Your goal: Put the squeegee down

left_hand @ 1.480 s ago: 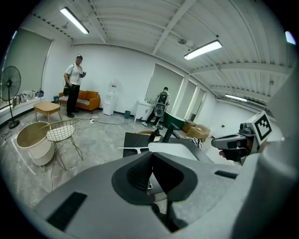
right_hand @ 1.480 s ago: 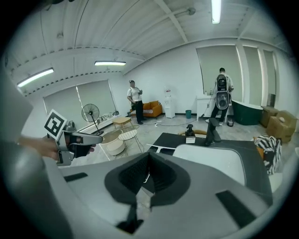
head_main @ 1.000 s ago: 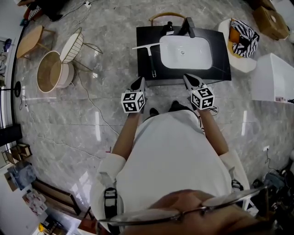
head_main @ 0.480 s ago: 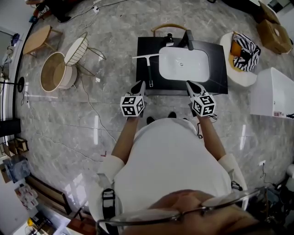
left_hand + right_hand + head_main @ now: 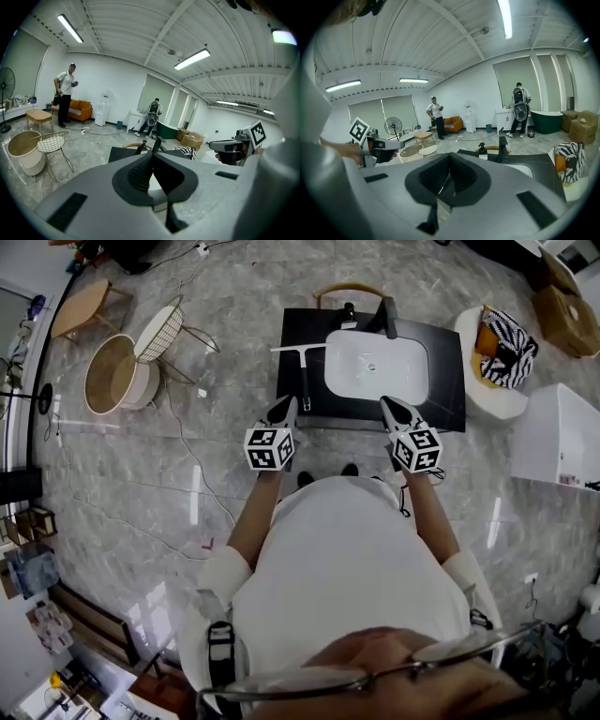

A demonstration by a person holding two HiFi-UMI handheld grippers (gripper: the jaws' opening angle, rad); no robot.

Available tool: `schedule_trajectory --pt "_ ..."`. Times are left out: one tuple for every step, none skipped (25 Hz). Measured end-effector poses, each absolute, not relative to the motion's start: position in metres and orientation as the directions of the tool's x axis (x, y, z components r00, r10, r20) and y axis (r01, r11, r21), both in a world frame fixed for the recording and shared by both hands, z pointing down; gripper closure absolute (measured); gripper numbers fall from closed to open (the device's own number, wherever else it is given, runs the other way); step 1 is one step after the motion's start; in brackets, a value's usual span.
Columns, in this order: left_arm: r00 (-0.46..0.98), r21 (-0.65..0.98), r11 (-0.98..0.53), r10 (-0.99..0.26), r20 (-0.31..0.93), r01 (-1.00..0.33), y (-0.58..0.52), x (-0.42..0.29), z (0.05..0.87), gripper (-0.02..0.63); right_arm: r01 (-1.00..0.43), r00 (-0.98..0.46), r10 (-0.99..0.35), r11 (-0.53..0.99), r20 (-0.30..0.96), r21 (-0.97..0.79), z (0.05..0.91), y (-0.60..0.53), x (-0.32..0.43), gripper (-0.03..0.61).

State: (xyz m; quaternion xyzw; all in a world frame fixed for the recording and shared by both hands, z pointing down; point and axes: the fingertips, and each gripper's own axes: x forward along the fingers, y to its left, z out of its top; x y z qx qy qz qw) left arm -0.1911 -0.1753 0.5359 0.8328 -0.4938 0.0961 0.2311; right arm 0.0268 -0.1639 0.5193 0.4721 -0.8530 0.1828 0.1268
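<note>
The squeegee lies flat on the black counter, left of the white sink, with its white blade at the far end and its dark handle towards me. My left gripper hovers just short of the handle's near end, shut with nothing in it. At the counter's front edge by the sink, my right gripper is also shut and holds nothing. In the left gripper view the jaw tips meet. In the right gripper view the jaw tips meet too.
A black faucet and a soap bottle stand behind the sink, a wooden chair beyond. Left are a wire chair and a round tub. Right are a striped bag and a white box.
Both grippers have risen a little and drawn slightly over the counter's front edge, still shut and empty. The squeegee has stayed lying where it was.
</note>
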Motion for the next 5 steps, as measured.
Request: schedule_trajectory --pt "0.492 0.29 -0.404 -0.779 0.388 -0.868 -0.1752 -0.1906 0.5359 0.61 -0.851 -0.523 -0.759 0.488 0.389 -0.193 0.5198 -0.1639 0.028 0.572" --pt "0.491 0.29 -0.402 -0.78 0.387 -0.868 -0.1752 -0.1901 0.5358 0.61 -0.851 -0.524 -0.758 0.489 0.389 -0.194 0.5203 -0.1639 0.0289 0.572" --pt "0.49 0.29 -0.402 -0.781 0.386 -0.869 -0.1752 -0.1896 0.5356 0.611 -0.85 -0.525 -0.757 0.49 0.389 -0.194 0.5205 -0.1638 0.0296 0.572" --pt "0.49 0.29 -0.401 -0.782 0.385 -0.869 -0.1753 -0.1892 0.5352 0.61 -0.849 -0.527 -0.756 0.492 0.388 -0.194 0.5206 -0.1638 0.03 0.572" --pt "0.489 0.289 -0.401 -0.783 0.384 -0.869 -0.1754 -0.1888 0.5348 0.611 -0.848 -0.529 -0.755 0.494 0.388 -0.193 0.5206 -0.1638 0.0304 0.572"
